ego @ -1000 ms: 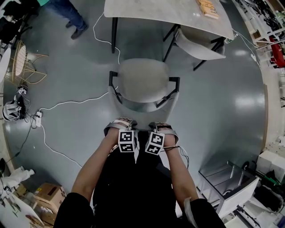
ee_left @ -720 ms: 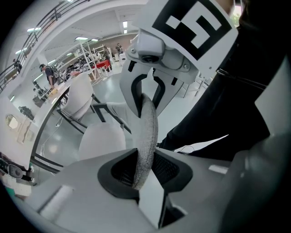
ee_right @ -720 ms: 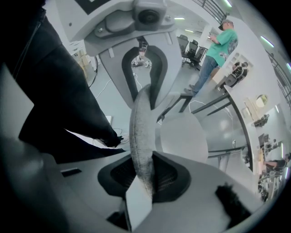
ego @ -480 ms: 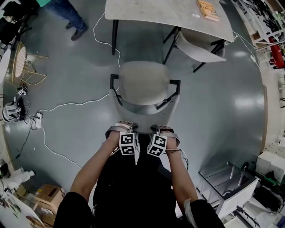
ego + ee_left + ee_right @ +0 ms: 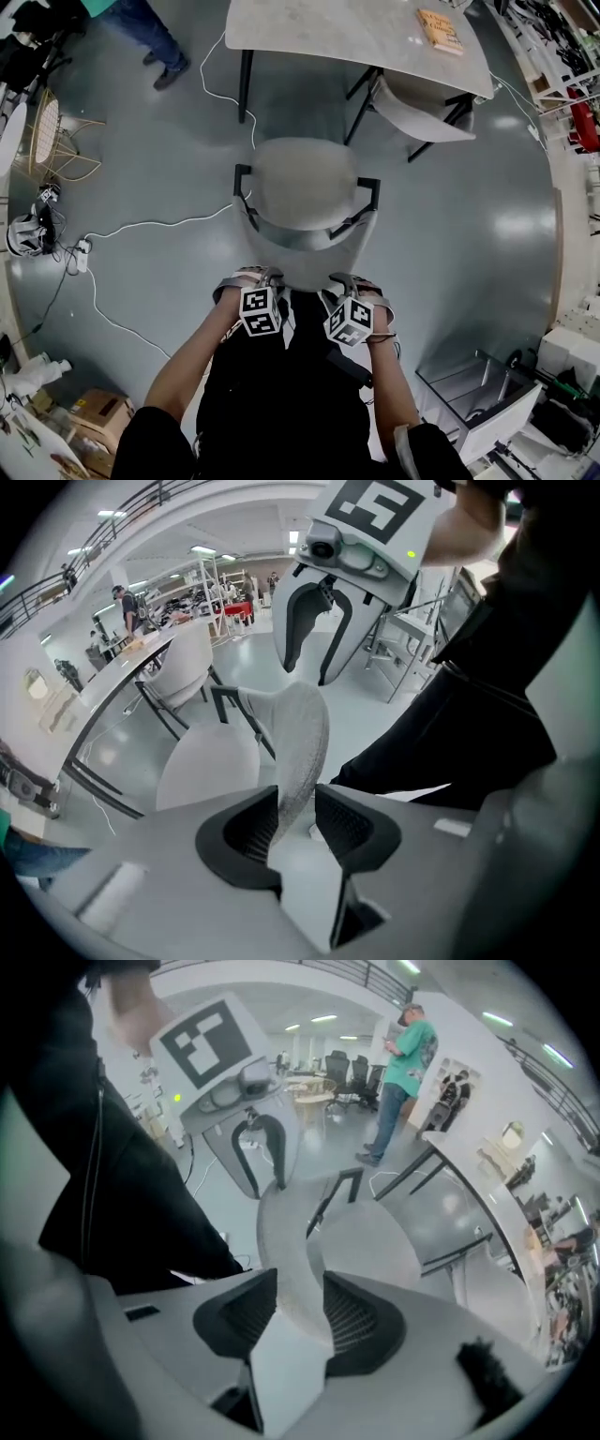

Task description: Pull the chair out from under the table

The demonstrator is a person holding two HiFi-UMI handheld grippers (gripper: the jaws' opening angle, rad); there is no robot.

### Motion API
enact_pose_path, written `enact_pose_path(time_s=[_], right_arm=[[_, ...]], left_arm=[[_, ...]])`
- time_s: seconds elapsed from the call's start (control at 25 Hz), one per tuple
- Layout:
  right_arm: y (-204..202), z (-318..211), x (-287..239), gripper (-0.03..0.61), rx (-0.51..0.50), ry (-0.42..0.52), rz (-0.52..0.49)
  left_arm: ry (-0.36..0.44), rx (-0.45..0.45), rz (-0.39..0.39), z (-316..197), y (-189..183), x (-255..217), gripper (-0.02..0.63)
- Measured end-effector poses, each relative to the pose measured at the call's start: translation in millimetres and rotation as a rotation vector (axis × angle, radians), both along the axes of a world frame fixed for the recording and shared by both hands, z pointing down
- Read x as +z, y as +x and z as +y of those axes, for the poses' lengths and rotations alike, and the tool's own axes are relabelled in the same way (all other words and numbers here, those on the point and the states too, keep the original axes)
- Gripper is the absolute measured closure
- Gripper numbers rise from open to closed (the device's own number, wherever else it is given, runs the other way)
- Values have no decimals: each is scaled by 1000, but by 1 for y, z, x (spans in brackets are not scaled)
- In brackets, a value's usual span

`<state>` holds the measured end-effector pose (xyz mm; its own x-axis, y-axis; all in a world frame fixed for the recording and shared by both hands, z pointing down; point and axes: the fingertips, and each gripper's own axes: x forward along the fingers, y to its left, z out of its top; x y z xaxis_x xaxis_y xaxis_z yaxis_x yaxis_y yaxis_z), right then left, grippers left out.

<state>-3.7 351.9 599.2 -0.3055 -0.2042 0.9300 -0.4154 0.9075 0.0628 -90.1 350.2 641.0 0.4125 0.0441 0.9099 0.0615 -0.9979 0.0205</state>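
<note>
Orange book top right; white cable snaking across grey floor; cardboard box lower left.

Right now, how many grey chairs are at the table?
2. One grey chair stands pulled out from the table, on the open floor. The second grey chair is tucked partly under the table's right side. Others may be hidden beyond the view.

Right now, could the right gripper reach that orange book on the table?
Probably not. The right gripper, whose jaws have just been opening around the backrest of the chair, sits close to the person. The chair stands between it and the table, and the book lies well beyond, on the tabletop.
</note>
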Motion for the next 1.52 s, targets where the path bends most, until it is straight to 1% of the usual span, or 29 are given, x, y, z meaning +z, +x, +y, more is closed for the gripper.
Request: enact_pose_path(time_s=[0.08,0.16,0.28,0.36,0.4,0.48,0.52,0.64,0.72,0.8,0.88,1.0,1.04,1.16,1.24,1.32,1.36,1.44,1.52], right_arm=[[5,-13,-19,417,79,33,-61],[8,-31,-43,421,180,86,-156],[15,-63,-89,479,349,205,-326],[20,-79,-119,515,451,260,-439],[23,-84,-134,524,496,280,-492],[30,-94,-162,539,572,333,-583],[35,-98,-175,547,605,367,-621],[49,-107,-211,561,681,471,-711],[57,-111,-227,561,717,518,-761],[63,-114,-239,563,746,564,-787],[66,-114,-252,563,749,624,-785],[61,-110,-274,563,725,706,-774],[58,-107,-282,563,722,726,-777],[53,-98,-296,563,733,768,-798],[50,-92,-293,563,746,771,-809],[45,-86,-284,563,759,743,-818],[43,-83,-280,563,766,723,-824],[40,-81,-272,563,772,691,-833],[41,-83,-268,563,774,678,-835]], left_arm=[[-18,-60,31,-7,-5,-13,480],[-27,-154,96,-19,-7,-33,486],[-31,-342,251,-49,-5,-77,535],[-47,-457,371,-67,-1,-110,566],[-59,-502,425,-75,1,-127,580],[-65,-564,516,-88,4,-157,603],[-53,-587,551,-94,5,-170,603],[15,-630,628,-108,9,-205,604],[73,-653,678,-114,13,-227,604],[142,-690,735,-120,15,-249,604],[211,-730,791,-124,16,-270,606],[304,-757,833,-124,15,-291,606],[318,-770,845,-122,14,-296,606],[331,-818,912,-118,11,-314,606],[351,-842,934,-114,12,-321,606],[338,-874,936,-109,14,-323,606],[332,-879,937,-108,15,-322,606],[341,-861,942,-108,15,-318,606],[338,-865,947,-109,16,-319,606]])
